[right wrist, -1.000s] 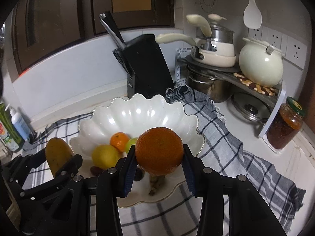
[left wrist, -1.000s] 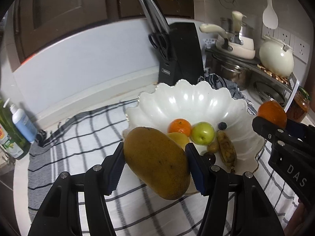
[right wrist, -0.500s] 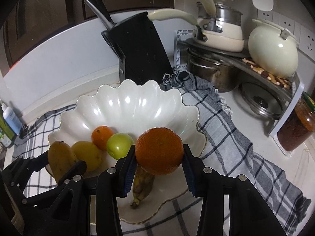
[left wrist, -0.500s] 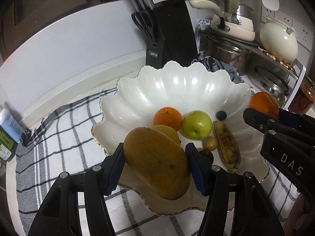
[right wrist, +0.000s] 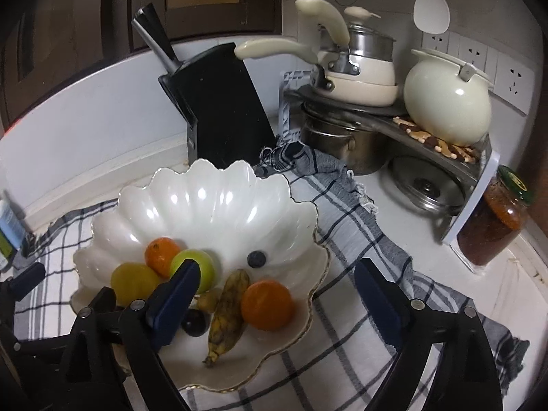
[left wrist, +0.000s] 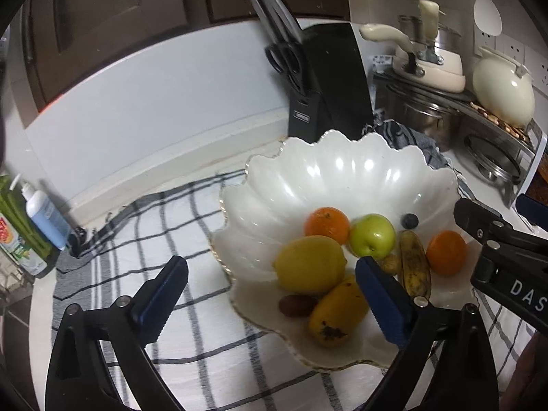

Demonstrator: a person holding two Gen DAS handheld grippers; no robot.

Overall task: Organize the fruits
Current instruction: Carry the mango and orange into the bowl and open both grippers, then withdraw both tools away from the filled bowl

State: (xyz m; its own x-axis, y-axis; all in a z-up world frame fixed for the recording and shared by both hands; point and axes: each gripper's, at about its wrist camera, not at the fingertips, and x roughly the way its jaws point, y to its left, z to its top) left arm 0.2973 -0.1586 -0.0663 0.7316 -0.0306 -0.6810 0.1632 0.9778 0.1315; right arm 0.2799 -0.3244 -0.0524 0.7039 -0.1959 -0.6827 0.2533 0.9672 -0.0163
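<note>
A white scalloped bowl (left wrist: 342,178) (right wrist: 212,202) on a checked cloth holds the fruit. In the left wrist view the mango (left wrist: 337,311) lies at the bowl's front, beside a lemon (left wrist: 308,263), a green apple (left wrist: 371,234), an orange (left wrist: 327,221), a spotted banana (left wrist: 412,267), a blueberry (left wrist: 410,221) and a dark plum (left wrist: 296,304). The second orange (left wrist: 445,251) (right wrist: 267,304) rests at the bowl's right. My left gripper (left wrist: 270,298) is open and empty over the bowl's front rim. My right gripper (right wrist: 277,303) is open and empty above that orange.
A black knife block (left wrist: 328,78) (right wrist: 219,109) stands behind the bowl. Pots and a cream kettle (right wrist: 445,102) sit on a rack at the right, with a jar (right wrist: 493,222) beside it. Bottles (left wrist: 30,226) stand at the far left. The checked cloth (right wrist: 356,335) covers the counter.
Both grippers opened. The mango left the left gripper and lies in the bowl's front. The orange left the right gripper and rests in the bowl's right side.
</note>
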